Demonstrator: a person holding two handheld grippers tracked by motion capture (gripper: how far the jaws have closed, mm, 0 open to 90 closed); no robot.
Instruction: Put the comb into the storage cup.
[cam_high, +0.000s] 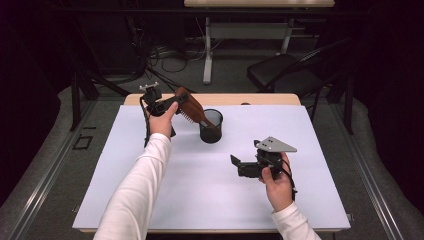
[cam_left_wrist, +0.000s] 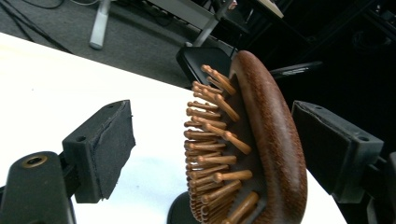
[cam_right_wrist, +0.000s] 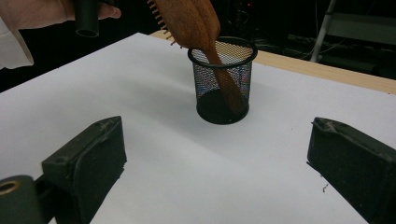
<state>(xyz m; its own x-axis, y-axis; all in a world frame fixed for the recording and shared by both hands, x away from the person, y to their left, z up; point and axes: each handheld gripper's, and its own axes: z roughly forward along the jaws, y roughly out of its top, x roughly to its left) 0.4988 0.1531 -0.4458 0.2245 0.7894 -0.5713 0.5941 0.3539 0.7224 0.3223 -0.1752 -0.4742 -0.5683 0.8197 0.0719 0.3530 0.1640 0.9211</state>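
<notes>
Jaws clear of hairbrush edges

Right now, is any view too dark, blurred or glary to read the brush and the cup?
High view: even light on the white table, dark surroundings, hairbrush small but sharp. Left gripper view: brush bristles crisp, room behind nearly black. Right gripper view: mesh cup sharp with a soft shadow; no glare.

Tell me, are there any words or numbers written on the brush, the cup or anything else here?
None: no word, number or label can be read anywhere.
Wooden hairbrush: plain wood and pegs, no writing.
Black mesh cup: plain mesh, no label.
White table cover: blank.
Grey plate on the right tongs: just small holes, no print to be seen.
</notes>
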